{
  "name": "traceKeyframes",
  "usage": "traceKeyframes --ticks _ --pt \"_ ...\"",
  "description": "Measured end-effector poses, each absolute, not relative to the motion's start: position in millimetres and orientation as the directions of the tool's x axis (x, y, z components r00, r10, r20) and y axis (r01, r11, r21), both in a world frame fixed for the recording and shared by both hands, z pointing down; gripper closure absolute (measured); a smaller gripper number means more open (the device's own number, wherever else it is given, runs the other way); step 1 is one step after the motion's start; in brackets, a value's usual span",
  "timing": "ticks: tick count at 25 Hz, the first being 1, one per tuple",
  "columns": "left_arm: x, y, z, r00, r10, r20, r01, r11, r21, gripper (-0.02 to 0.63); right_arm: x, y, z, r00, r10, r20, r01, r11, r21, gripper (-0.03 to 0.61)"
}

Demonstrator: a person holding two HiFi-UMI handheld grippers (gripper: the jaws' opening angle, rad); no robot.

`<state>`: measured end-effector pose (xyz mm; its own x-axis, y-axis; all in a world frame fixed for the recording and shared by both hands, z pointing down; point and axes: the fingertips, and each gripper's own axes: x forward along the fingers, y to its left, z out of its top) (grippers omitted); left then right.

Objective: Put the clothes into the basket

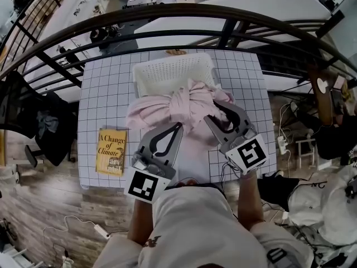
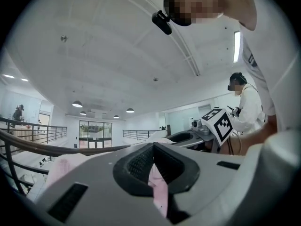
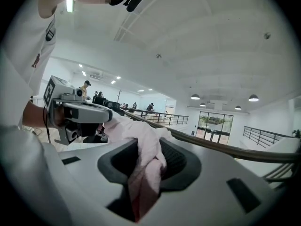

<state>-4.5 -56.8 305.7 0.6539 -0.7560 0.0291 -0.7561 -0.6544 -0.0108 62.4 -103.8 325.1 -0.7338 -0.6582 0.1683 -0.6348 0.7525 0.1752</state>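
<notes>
clothes (image 1: 184, 108) | pale pink, bunched, knotted | at white basket (image 1: 167, 71) near rim

I see a yellow paperback, "A Change of Climate" (image 1: 111, 152), lying flat on the grid-lined table (image 1: 100, 94), near its front left corner. A black curved railing (image 1: 167, 15) runs past the table's far edge. White cable (image 1: 83, 222) trails across wood floor (image 1: 33, 205) off its front left.

Head view: the left gripper (image 1: 178, 126) lies at 6 o'clock of centre, jaws aimed toward 1 o'clock. The right gripper (image 1: 215, 113) lies at 4 o'clock, aimed toward 11 o'clock. The left forearm (image 1: 139, 222) and right forearm (image 1: 250, 197) reach in from the 6 o'clock edge. Gripper views: the left jaws pinch a thin fold of pink garment (image 2: 157, 185). The right jaws clamp a thicker bunch, apparently held slightly apart by it.
</notes>
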Motion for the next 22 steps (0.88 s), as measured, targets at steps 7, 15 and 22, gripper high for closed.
traceKeyframes --ticks 7,15,22 --pt "-4 -76 302 0.655 -0.755 0.025 -0.755 -0.655 -0.024 0.611 69 -134 315 -0.720 -0.680 0.140 -0.648 0.730 0.218 0.439" --pt "-6 -104 311 0.651 -0.758 0.045 -0.758 -0.652 -0.017 0.611 72 -173 325 -0.703 -0.694 0.155 -0.657 0.717 0.230 0.439" --pt "-13 -128 327 0.644 -0.763 0.063 -0.764 -0.645 -0.002 0.611 65 -198 357 -0.693 -0.682 0.232 -0.647 0.731 0.215 0.439"
